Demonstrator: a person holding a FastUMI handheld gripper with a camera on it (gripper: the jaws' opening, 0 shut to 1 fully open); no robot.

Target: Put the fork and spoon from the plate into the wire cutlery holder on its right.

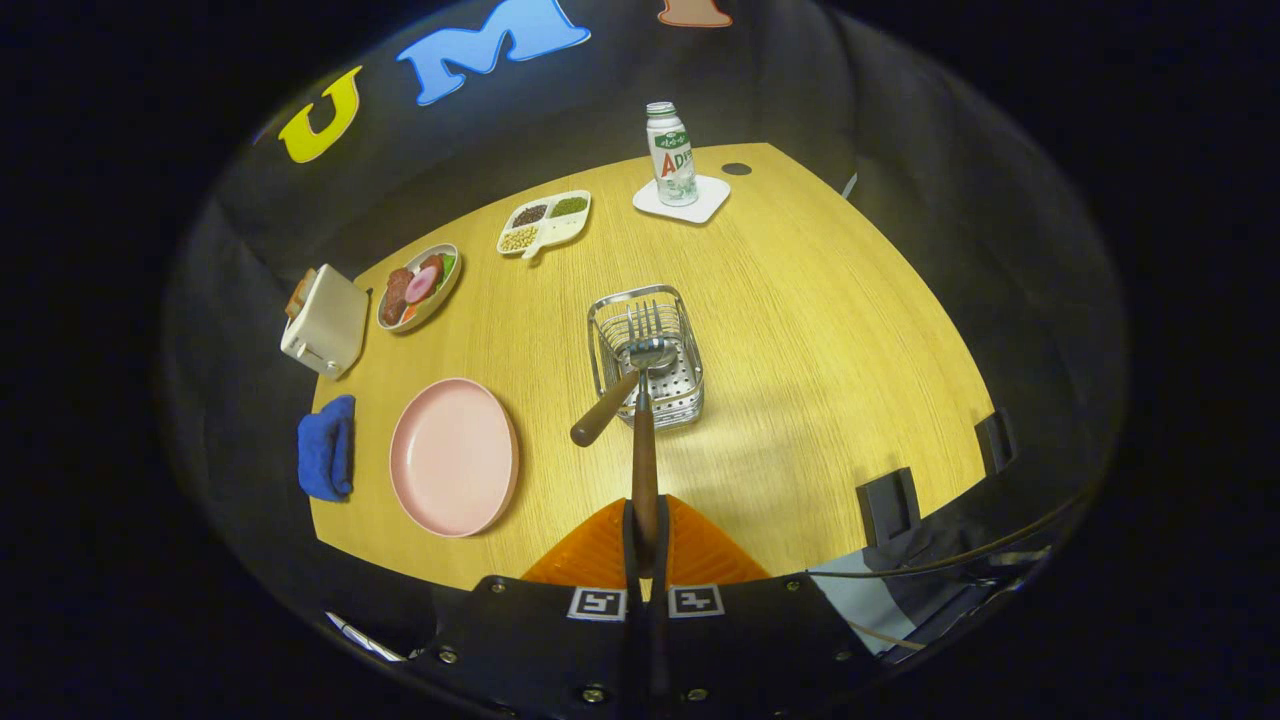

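So the fork [640, 322] was already in the wire cutlery holder [648, 357], tines up, wooden handle poking out toward the pink plate [454, 456], which sat bare. The spoon [645, 440] was the one left, bowl hovering over the holder. The gripper [645, 545] was clamped nearly closed on its handle, just needing a lower and release, I'd guess.

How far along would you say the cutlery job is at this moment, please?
Done: the pink plate is bare, and one wooden-handled piece already leans in the wire cutlery holder.
In hand: the tool is shut on the second piece's handle, its head over the holder.
Left: lower and release it.
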